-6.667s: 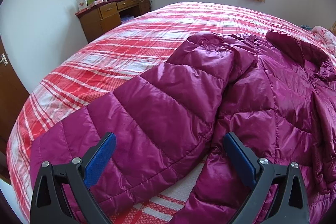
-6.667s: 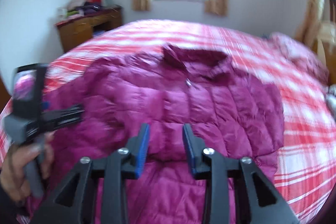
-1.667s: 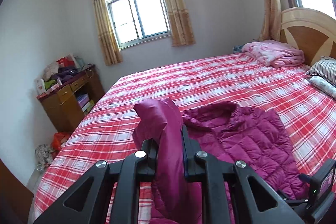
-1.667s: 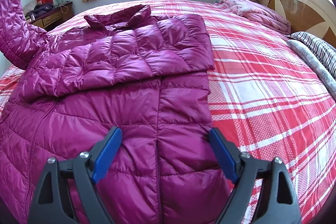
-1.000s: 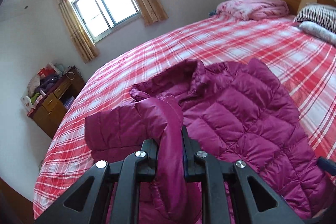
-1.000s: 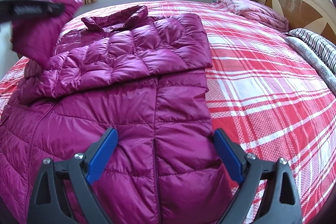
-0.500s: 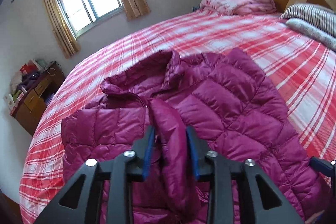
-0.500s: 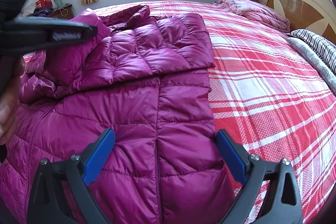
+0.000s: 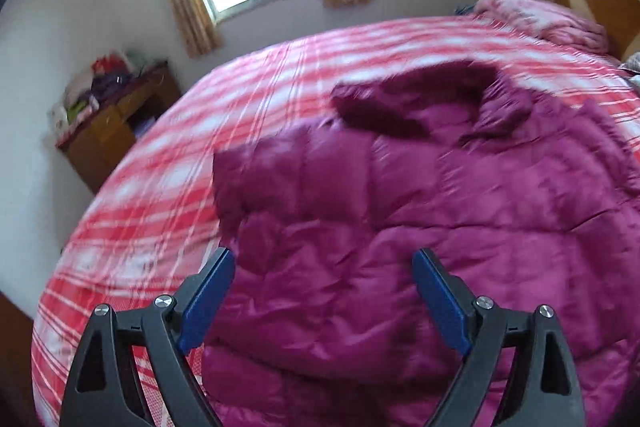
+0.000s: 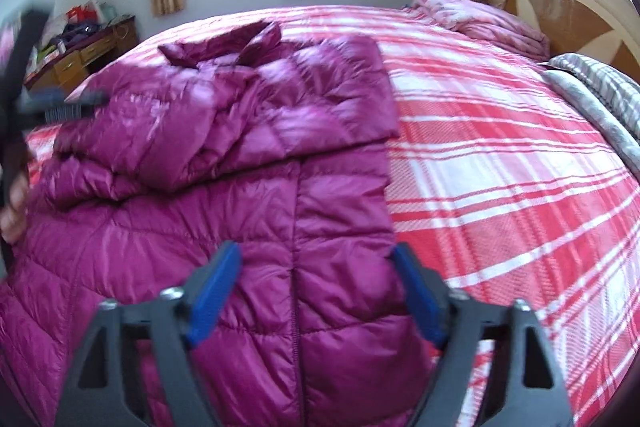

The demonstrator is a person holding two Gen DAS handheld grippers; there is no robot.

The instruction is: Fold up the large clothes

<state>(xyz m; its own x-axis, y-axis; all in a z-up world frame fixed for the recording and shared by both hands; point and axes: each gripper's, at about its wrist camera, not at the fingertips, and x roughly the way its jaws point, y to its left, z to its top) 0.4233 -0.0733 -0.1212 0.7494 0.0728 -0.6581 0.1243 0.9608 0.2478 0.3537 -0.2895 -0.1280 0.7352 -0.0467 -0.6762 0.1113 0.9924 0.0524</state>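
Observation:
A magenta quilted down jacket (image 9: pixel 400 211) lies spread on the red plaid bed (image 9: pixel 168 187), collar toward the window. Both sleeves are folded across its chest. My left gripper (image 9: pixel 323 287) is open and empty, hovering over the jacket's left side near the folded left sleeve. My right gripper (image 10: pixel 316 287) is open and empty above the lower front of the jacket (image 10: pixel 248 187), near its right edge. The left gripper and the hand holding it show blurred at the left edge of the right wrist view (image 10: pixel 16 115).
A wooden desk (image 9: pixel 108 131) with piled items stands by the wall left of the bed. A folded pink blanket (image 10: pixel 480 19), a striped pillow (image 10: pixel 600 95) and the wooden headboard (image 10: pixel 576 15) are at the right. Bare plaid bedspread (image 10: pixel 500 167) lies right of the jacket.
My left gripper opened and let go of the left sleeve, which now lies folded across the jacket. The left gripper pulled back and swung left. The right gripper stayed open and shifted slightly.

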